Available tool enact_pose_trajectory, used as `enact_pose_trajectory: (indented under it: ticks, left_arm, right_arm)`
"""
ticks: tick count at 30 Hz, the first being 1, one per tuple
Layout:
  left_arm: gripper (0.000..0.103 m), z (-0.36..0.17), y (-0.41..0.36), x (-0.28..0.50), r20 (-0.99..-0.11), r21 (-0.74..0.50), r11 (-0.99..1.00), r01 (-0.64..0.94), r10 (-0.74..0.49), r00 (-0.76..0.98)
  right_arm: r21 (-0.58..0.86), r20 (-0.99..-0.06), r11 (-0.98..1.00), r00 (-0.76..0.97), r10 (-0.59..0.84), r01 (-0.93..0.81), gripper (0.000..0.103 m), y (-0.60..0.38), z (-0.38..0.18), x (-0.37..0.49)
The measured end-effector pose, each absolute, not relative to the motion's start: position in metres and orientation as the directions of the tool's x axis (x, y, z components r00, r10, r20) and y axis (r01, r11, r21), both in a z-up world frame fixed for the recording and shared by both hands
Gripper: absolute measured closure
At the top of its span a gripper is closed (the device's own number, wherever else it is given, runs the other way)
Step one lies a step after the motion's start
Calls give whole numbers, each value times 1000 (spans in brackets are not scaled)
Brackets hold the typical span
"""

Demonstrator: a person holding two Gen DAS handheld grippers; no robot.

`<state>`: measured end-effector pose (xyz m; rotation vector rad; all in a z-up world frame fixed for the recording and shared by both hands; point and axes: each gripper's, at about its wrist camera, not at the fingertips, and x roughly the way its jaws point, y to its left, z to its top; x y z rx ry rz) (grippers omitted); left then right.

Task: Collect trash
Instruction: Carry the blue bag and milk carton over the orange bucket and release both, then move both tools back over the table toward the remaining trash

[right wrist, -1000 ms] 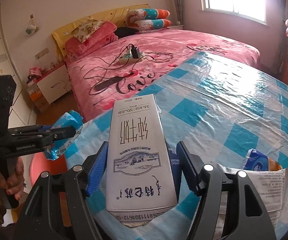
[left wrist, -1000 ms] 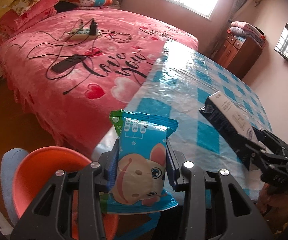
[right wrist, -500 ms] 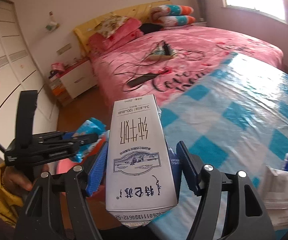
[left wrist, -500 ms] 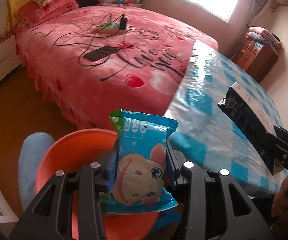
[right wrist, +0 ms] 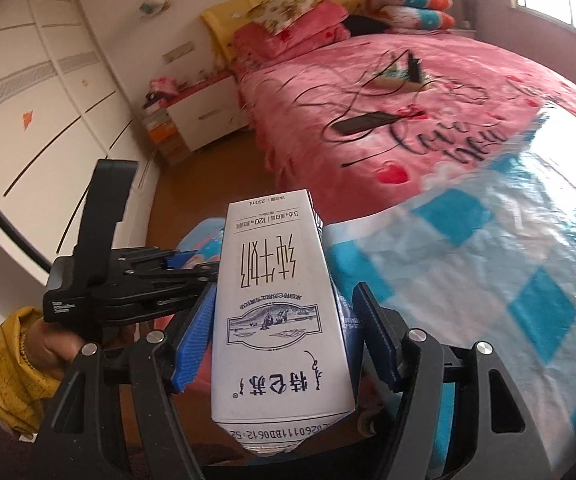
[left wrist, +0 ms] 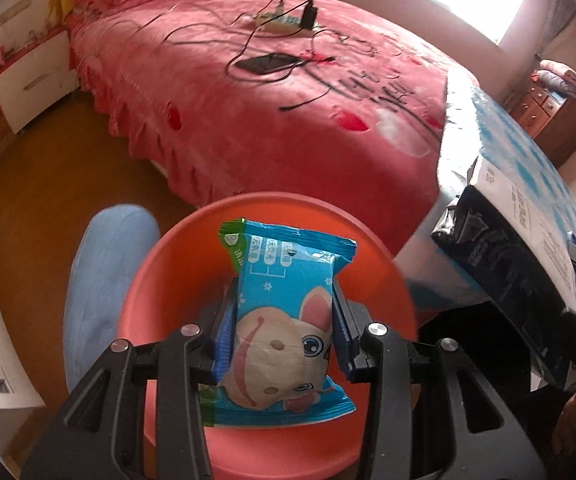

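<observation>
left gripper (left wrist: pixel 284 332) is clamped on a crinkly blue foil snack packet (left wrist: pixel 284 320) with a cartoon animal face, held right over the round orange plastic bin (left wrist: pixel 160 280). right gripper (right wrist: pixel 284 336) is squeezed onto a white boxy milk carton (right wrist: pixel 280 312), smooth card with printed text, hanging past the edge of the table (right wrist: pixel 507 264) with its glossy blue-check plastic cover. fuzzy pink bedspread (left wrist: pixel 288 112) behind, cables strewn on it.

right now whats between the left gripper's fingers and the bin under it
Only the blue wipes pack, clamped by the left gripper above the orange bin; nothing else shows in the left wrist view.
</observation>
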<state>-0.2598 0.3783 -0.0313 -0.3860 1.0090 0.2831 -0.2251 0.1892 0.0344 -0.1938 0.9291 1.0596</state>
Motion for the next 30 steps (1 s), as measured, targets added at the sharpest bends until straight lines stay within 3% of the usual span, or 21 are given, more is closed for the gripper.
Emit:
enact_pose_trajectory:
  ticks: [17, 19, 21, 27, 30]
  left_arm:
    - [60, -60, 402, -268, -891, -133, 871, -472, 103, 441]
    - [53, -62, 405, -268, -896, -111, 869, -483, 122, 427]
    - [37, -61, 406, -269, -891, -84, 866, -494, 157, 427]
    - [28, -55, 407, -269, -878, -56, 877, -477, 184, 441]
    - [27, -55, 403, -268, -875, -37, 882, -470, 199, 442]
  right_arm:
    - [263, -784, 459, 90, 615, -849, 35, 236, 0, -242]
    - [272, -792, 459, 74, 606, -846, 34, 238, -6, -241]
    - [296, -793, 463, 55, 606, -836, 31, 237, -12, -239]
    - [264, -761, 471, 119, 638, -842, 19, 223, -2, -246]
    - [272, -749, 483, 133, 650, -832, 18, 215, 3, -243]
